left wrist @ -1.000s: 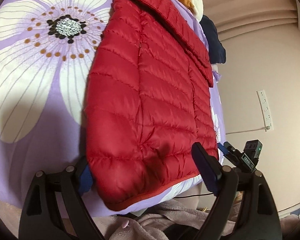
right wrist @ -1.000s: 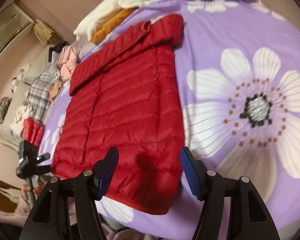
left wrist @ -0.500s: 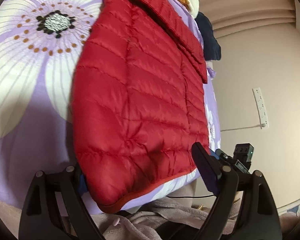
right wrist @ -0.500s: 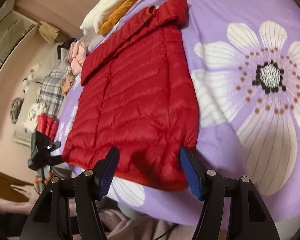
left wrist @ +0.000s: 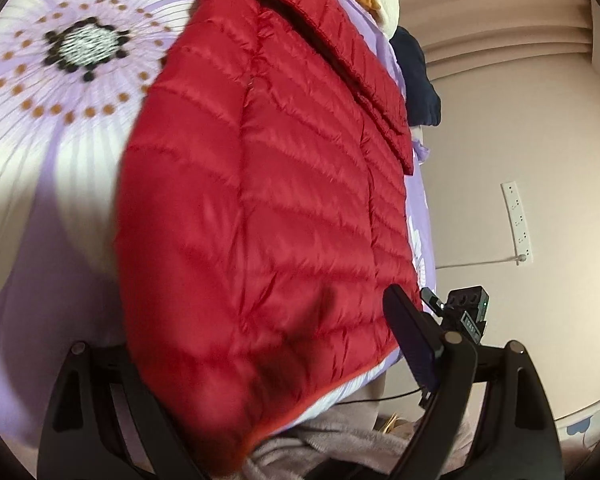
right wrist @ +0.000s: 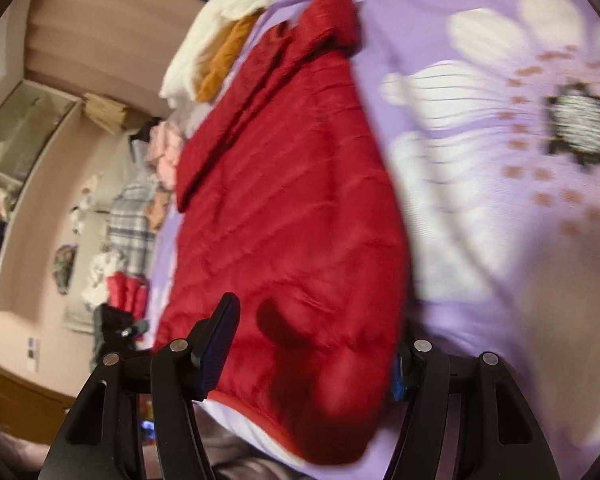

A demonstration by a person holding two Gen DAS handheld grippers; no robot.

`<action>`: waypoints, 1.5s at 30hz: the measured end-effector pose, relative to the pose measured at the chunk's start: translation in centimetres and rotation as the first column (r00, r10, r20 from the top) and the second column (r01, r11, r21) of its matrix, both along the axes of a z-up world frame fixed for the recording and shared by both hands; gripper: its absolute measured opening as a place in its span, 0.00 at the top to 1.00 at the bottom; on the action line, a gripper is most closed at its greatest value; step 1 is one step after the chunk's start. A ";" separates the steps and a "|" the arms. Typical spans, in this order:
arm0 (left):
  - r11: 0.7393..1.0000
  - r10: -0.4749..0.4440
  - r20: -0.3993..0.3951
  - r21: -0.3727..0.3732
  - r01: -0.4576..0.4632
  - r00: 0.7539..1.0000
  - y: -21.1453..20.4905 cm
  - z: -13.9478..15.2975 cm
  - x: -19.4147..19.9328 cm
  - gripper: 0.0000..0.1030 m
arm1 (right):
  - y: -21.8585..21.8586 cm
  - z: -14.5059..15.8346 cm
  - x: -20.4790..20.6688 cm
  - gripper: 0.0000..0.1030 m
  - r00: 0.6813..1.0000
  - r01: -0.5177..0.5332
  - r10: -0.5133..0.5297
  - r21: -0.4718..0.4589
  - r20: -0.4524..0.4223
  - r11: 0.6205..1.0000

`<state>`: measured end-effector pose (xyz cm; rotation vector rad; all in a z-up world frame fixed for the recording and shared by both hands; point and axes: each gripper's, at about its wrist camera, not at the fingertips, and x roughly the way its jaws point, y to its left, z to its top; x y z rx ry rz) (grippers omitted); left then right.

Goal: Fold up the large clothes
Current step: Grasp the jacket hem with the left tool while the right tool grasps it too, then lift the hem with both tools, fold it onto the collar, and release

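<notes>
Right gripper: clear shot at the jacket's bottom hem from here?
Probably yes. The right gripper is open and its fingers already straddle the near hem corner of the red jacket. Nothing lies on or before that hem on the bedspread.

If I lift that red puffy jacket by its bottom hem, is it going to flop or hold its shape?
The red jacket is quilted and puffy, so probably light and floppy, sagging between grips. Its shiny shell looks slick; it may slide on the purple bedspread.

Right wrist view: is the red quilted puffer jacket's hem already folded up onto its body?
No: the red quilted puffer jacket lies flat and full length on the purple floral bedspread, hem at the near edge.
</notes>
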<state>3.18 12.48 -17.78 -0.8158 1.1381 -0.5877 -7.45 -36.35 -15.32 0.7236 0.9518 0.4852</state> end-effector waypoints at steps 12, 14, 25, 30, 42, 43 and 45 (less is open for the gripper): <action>0.998 -0.061 -0.002 0.016 0.061 0.998 -0.3 -0.7 -1.5 0.39 | -1.0 0.4 -1.9 0.48 1.000 -0.014 0.013 -0.071 -0.023 0.997; 0.998 -0.055 -0.009 0.022 0.055 0.998 -0.4 -0.9 -1.2 0.45 | -0.9 0.3 -1.7 0.55 1.000 0.002 -0.004 -0.074 -0.025 0.997; 0.999 -0.024 0.161 0.048 0.017 0.987 -1.1 3.8 -0.7 0.86 | 1.4 6.1 -2.0 0.83 0.982 0.019 0.008 -0.144 0.186 0.989; 0.998 -0.016 0.329 0.057 -0.003 0.944 -1.0 9.2 -1.0 0.87 | 2.0 10.7 -2.9 0.84 0.942 0.015 0.031 -0.134 0.334 0.991; 0.999 -0.042 0.524 0.029 0.032 0.851 0.7 17.4 -5.8 0.87 | 3.2 18.1 -8.1 0.85 0.830 -0.040 0.131 -0.176 0.542 0.984; 0.999 -0.047 0.530 0.034 0.034 0.847 0.7 17.9 -6.2 0.87 | 3.2 18.6 -8.5 0.85 0.821 -0.044 0.140 -0.183 0.553 0.982; 0.998 -0.061 0.539 0.050 0.040 0.840 0.7 19.0 -7.1 0.87 | 3.6 19.7 -9.6 0.85 0.798 -0.045 0.170 -0.223 0.578 0.974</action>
